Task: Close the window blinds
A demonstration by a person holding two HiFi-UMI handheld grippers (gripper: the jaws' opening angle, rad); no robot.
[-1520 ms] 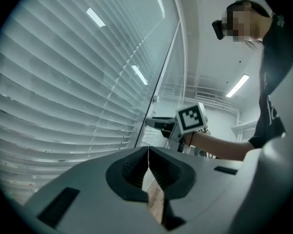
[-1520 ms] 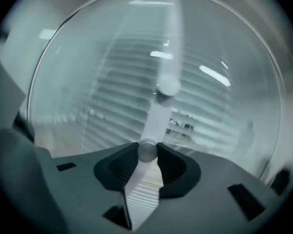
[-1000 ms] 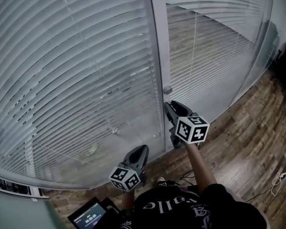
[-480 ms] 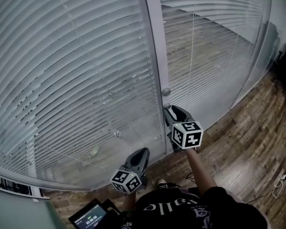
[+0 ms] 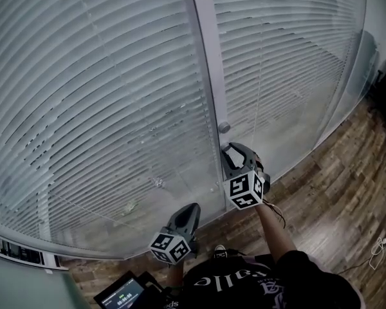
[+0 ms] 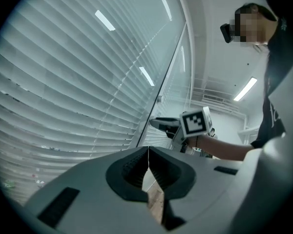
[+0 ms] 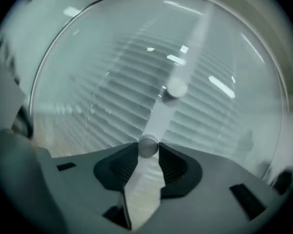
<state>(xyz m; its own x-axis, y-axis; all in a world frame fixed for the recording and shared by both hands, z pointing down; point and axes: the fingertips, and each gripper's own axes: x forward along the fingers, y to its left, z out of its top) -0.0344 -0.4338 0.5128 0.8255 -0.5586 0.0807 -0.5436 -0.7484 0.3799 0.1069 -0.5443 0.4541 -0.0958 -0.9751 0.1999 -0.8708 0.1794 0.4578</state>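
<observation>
Knob (image 7: pixel 147 146) pinched in right claw (image 7: pixel 148 151) on frame (image 5: pixel 204 76) edge.

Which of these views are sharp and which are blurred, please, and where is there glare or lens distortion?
Head view: sharp, though the wide lens bows the blinds into arcs. Left gripper view: crisp, with a dark round border, and bright light reflections streak across the blinds. Right gripper view: hazy and soft throughout, even the knob up close.
</observation>
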